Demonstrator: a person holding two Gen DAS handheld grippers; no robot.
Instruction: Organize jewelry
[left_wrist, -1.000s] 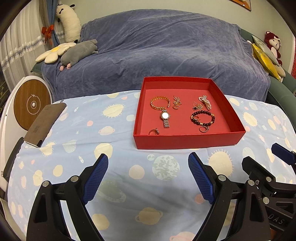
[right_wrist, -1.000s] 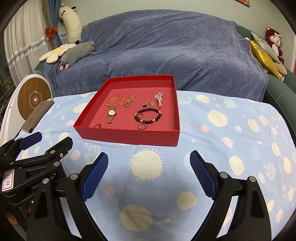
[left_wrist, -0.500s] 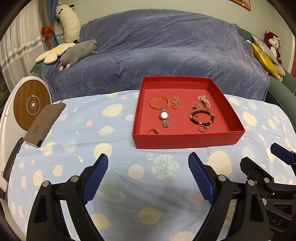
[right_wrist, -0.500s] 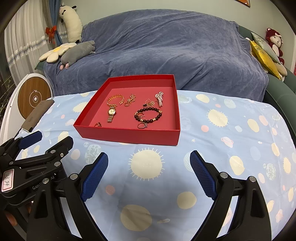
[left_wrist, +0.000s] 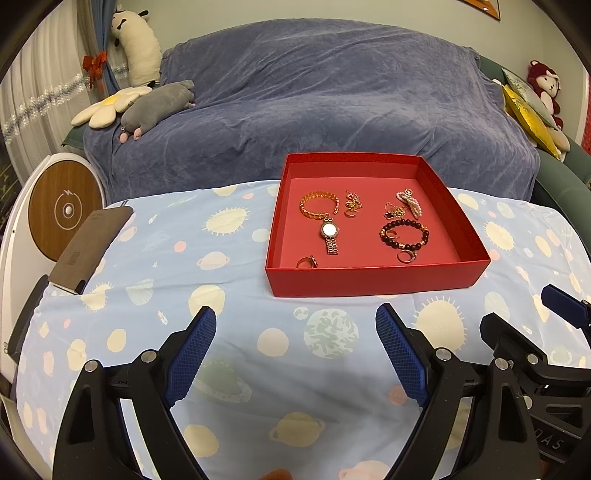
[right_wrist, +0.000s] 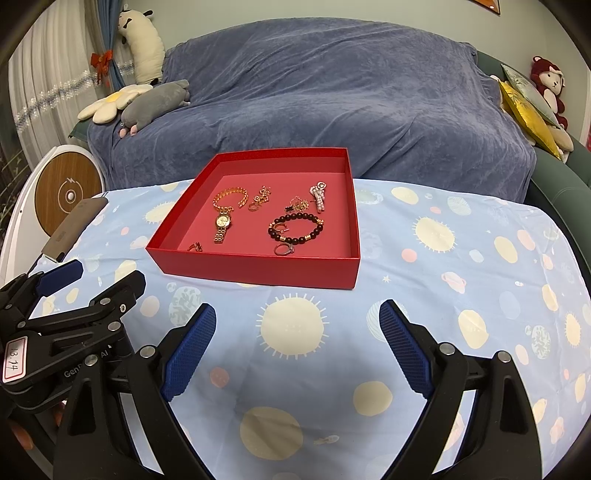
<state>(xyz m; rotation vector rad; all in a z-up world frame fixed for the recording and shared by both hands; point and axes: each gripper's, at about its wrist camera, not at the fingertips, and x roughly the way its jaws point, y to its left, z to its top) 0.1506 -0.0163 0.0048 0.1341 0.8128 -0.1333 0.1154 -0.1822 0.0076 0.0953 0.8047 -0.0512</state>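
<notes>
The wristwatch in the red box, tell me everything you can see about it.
The wristwatch is gold-coloured, apparently metal, with a round pale dial and a linked band. It lies flat and face up on the floor of the red box, left of centre, with one strap running towards the near wall. Its far end meets the gold chain bracelet; whether they are joined I cannot tell. A ring lies apart near its strap end, the dark bead bracelet to its right. No gripper touches it.
</notes>
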